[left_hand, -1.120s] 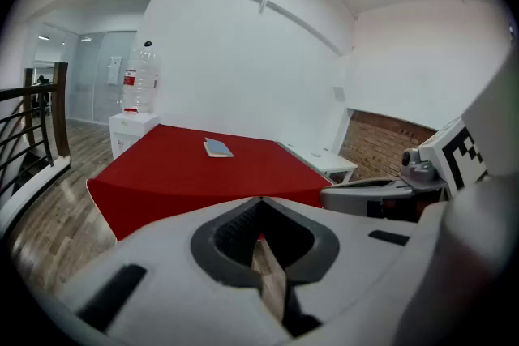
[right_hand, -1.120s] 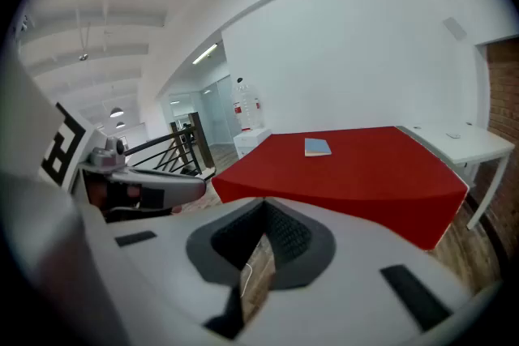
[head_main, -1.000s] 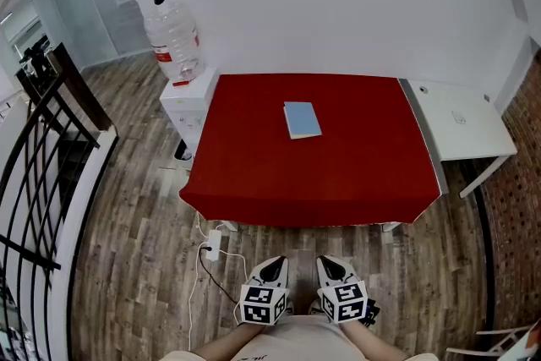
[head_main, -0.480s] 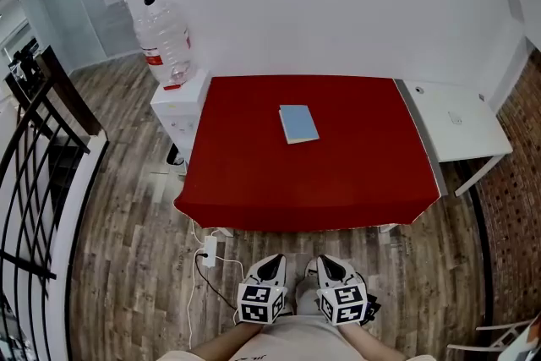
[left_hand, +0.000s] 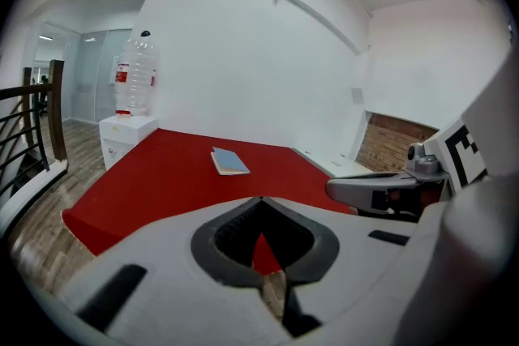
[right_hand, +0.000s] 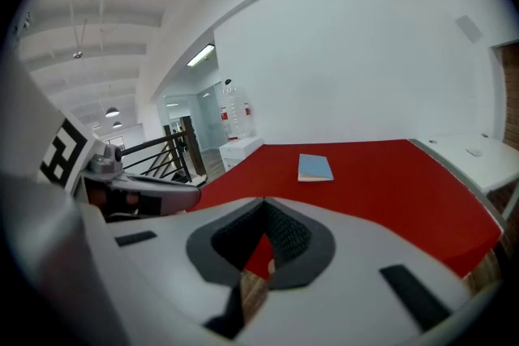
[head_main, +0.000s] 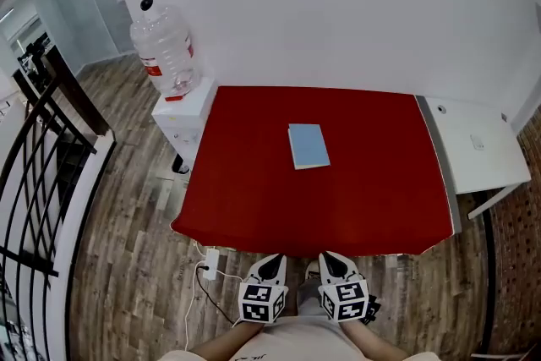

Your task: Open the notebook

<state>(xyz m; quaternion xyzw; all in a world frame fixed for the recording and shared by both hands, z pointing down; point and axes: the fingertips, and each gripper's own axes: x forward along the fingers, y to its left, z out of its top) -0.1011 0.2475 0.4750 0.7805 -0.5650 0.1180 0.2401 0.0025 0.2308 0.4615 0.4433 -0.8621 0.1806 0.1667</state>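
**Notebook closed, grippers not yet at the table**

The blue notebook lies flat and shut near the middle of the red table, well apart from both tools. The left gripper and right gripper hang side by side close to the body, short of the table's near edge. I judge this a carrying pose, not a reach. Each has its jaws closed tip to tip, with nothing between. The only container is a clear water jug, upright on a white stand beside the table. Its fill level is unclear.
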